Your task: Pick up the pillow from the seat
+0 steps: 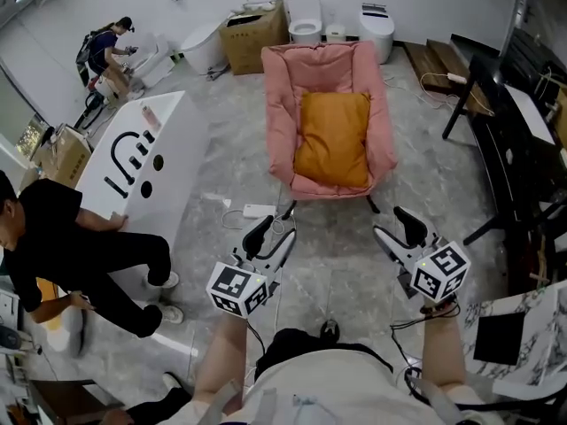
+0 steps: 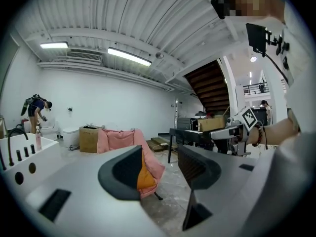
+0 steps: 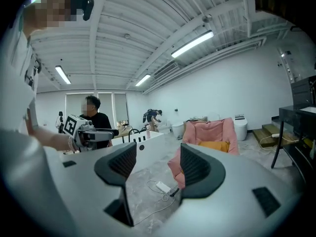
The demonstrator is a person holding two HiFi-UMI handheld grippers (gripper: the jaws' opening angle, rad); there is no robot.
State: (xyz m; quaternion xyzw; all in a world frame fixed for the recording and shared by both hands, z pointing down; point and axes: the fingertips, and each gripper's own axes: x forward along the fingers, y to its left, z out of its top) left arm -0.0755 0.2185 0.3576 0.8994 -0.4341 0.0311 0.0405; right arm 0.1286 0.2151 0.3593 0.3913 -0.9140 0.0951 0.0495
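Left tongs (image 1: 272, 235): jaws spread, nothing between them. Held low in front of the person, pointing toward the seat (image 1: 282, 104) and well short of it.

Right tongs (image 1: 399, 230): jaws spread, likewise empty. Level with the left pair and just as far from the seat.

Floor (image 1: 341, 251): grey stone. A white power adapter (image 1: 259, 211) and its cord lie near the seat's legs.

Seat, further: pink, thickly padded, on dark legs, open side toward the person.

Pillow (image 1: 334, 137): orange, rectangular, lying in the middle of the seat and resting up against its back. Untouched. Judged light, soft and yielding, with a cloth cover unlikely to slip. It would probably sag if lifted by one corner. Best taken at the two side edges, one pair of tongs to each, pinching a deep fold of cover and stuffing.

Beside: a white tub (image 1: 142, 149), with a person in black (image 1: 62, 237) crouched against it.
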